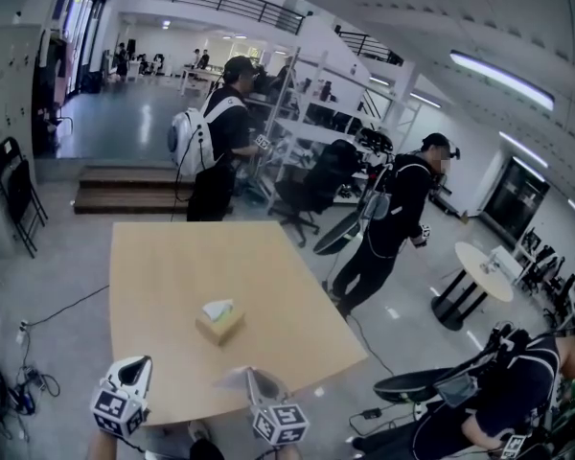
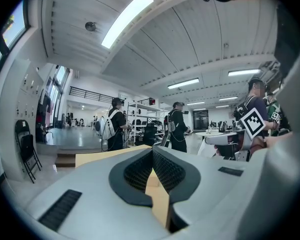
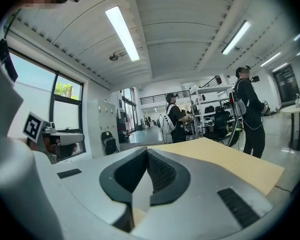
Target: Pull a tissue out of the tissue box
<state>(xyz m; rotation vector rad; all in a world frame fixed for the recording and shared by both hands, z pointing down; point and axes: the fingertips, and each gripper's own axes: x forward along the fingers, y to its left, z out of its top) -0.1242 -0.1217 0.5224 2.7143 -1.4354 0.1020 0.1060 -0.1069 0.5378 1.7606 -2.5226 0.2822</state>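
The left tool [image 1: 140,361] was clenched shut. The right tool [image 1: 252,373] pinched a thin white tissue [image 1: 230,381]. The tan cardboard tissue box [image 1: 219,325] sat mid pale wooden tabletop [image 1: 172,257], unobstructed, with a person in black [image 1: 395,220] beyond.

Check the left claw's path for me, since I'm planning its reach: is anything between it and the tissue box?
Nothing visible does. In the head view only bare tabletop lies between the left claw and the tissue box.

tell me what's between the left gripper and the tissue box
Nothing stands there. In the head view only bare table lies between the left gripper and the tissue box.
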